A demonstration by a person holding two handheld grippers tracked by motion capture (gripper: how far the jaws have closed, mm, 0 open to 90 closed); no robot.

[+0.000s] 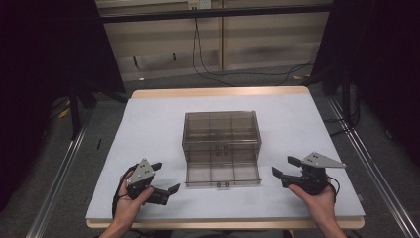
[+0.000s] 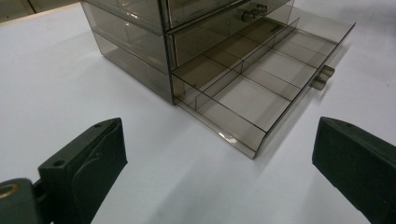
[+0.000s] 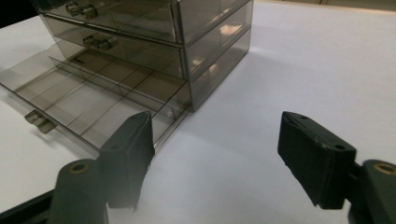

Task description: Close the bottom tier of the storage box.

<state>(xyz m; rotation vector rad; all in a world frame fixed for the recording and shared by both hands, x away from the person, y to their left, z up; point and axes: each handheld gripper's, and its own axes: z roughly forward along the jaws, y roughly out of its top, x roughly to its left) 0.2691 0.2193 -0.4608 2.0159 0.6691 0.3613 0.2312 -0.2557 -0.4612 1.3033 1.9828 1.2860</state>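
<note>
Flanking the drawer cabinet (image 1: 221, 139) at 7 and 5 o'clock, left gripper (image 1: 165, 177) and right gripper (image 1: 286, 166) gape wide, empty; bottom drawer (image 1: 223, 174) compartments partly glare-obscured.

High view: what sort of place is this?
Probably a lab recording bench: a white table bearing one drawer box, dark curtains at both sides, loose cables on the floor.

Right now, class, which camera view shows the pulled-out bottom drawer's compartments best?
The left gripper view: the bottom drawer lies open close up, its dividers and front handle clear. The right gripper view shows it partly behind the tool's near finger. The high view shows it small and dim.
</note>
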